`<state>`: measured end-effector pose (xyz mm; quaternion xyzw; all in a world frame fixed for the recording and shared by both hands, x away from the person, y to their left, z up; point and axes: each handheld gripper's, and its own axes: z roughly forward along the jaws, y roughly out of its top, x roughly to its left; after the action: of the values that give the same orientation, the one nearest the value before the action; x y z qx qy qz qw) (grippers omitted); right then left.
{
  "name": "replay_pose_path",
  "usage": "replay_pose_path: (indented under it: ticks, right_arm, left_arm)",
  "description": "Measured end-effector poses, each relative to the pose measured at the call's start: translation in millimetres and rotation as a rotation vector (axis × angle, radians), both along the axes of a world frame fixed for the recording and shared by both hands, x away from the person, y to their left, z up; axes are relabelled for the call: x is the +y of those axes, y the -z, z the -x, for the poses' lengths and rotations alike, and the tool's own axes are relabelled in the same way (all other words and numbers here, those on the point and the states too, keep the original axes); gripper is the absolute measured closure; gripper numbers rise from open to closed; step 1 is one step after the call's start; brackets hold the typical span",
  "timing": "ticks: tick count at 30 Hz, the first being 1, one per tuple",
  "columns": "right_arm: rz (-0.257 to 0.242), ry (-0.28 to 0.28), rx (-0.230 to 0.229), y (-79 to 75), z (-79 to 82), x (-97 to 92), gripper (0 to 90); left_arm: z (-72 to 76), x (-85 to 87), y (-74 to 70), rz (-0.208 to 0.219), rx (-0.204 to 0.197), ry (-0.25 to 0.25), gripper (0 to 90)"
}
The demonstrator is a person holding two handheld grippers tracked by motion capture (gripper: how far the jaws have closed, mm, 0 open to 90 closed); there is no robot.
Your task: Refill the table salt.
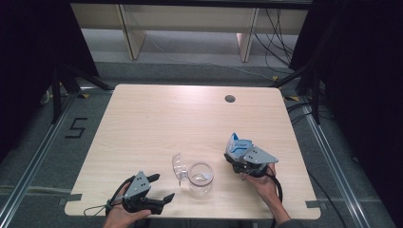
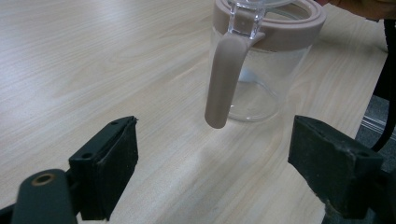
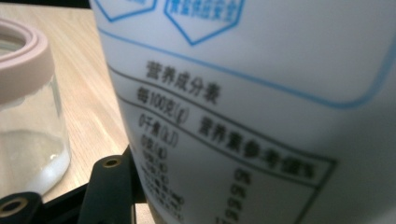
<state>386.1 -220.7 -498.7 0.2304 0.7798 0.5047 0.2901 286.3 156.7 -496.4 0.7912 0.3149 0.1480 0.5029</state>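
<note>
A white pouch (image 1: 237,144) printed in blue stands upright at the table's right side, a nutrition table on its face in the right gripper view. Left of it, well apart, sits a clear glass jar (image 1: 200,177) with a pinkish rim and handle, its transparent lid (image 1: 178,166) flipped open.

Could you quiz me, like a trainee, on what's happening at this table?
1. True or false: the jar's lid is flipped open.
2. What does the right gripper hold? A) white-and-blue bag B) spoon C) cup
3. What stands ahead of the left gripper's open fingers?

Key: 1. True; the clear lid stands up at the jar's left. 2. A, the bag. 3. The jar's handle, apart from both fingers.
</note>
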Motion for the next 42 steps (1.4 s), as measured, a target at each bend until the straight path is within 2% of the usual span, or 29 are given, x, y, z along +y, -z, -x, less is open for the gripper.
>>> replay_pose_path:
  ticks: [1,4,5,6,7,8,16,18,23,24,26,29,32,34,35,36,39,42]
  right_arm:
    - [0.034,-0.009,-0.016,-1.0,0.1,2.2,43.0]
    - [0.041,-0.015,-0.033,-4.6,1.6,6.3,43.1]
    - [0.047,-0.022,-0.050,-6.4,0.7,7.0,43.2]
    - [0.047,-0.022,-0.050,-6.4,0.7,7.0,43.2]
    - [0.057,-0.018,-0.065,-8.8,1.8,9.6,43.2]
    - [0.068,-0.033,-0.099,-9.6,0.3,10.5,43.1]
    - [0.129,-0.056,-0.117,-9.8,5.0,18.7,43.2]
    - [0.125,-0.050,-0.117,-9.8,5.7,19.1,43.2]
    - [0.184,-0.054,-0.177,-14.8,8.0,21.1,43.2]
    - [0.184,-0.054,-0.177,-14.8,8.0,21.1,43.2]
    - [0.191,-0.051,-0.186,-16.3,9.6,22.9,43.3]
    - [0.237,-0.047,-0.233,-18.3,10.8,26.8,43.3]
    - [0.243,-0.052,-0.239,-18.4,12.6,29.5,43.3]
    - [0.279,-0.051,-0.273,-19.3,13.8,32.5,43.4]
    - [0.276,-0.055,-0.267,-19.0,15.4,34.2,43.4]
    - [0.299,-0.056,-0.287,-19.4,15.2,34.9,43.4]
    - [0.322,-0.051,-0.307,-19.6,16.5,36.4,43.4]
    - [0.368,-0.055,-0.339,-19.9,18.8,39.7,43.4]
  left_arm:
    - [0.1,0.1,-0.1,-0.002,0.000,-0.002,15.3]
    - [-0.1,0.8,-0.4,-0.008,-0.005,0.001,15.3]
    - [1.2,-0.1,0.0,0.006,0.014,-0.014,15.3]
    - [1.2,-0.1,0.0,0.006,0.014,-0.014,15.3]
    - [1.1,-0.1,0.2,0.008,0.014,-0.014,15.3]
    - [0.9,0.1,0.2,0.006,0.011,-0.014,15.3]
    - [0.2,1.1,-0.2,0.000,0.000,-0.003,15.3]
    - [0.2,1.1,-0.2,0.000,0.000,-0.004,15.3]
    - [0.4,0.8,-0.1,0.003,0.000,-0.005,15.3]
    - [0.7,1.0,-0.6,-0.010,0.000,-0.008,15.3]
    - [1.4,0.0,0.5,0.009,0.015,-0.016,15.3]
    - [1.7,0.0,0.4,0.007,0.015,-0.017,15.3]
    - [0.8,1.3,-0.1,-0.010,0.002,-0.008,15.3]
    - [0.7,1.5,0.0,-0.010,0.001,-0.007,15.3]
    - [0.8,1.5,0.0,-0.011,0.002,-0.007,15.3]
    - [0.8,1.6,0.0,-0.011,0.001,-0.007,15.3]
    - [0.8,1.7,0.1,-0.008,0.001,-0.008,15.3]
    - [0.4,1.7,0.5,0.001,0.002,-0.005,15.3]
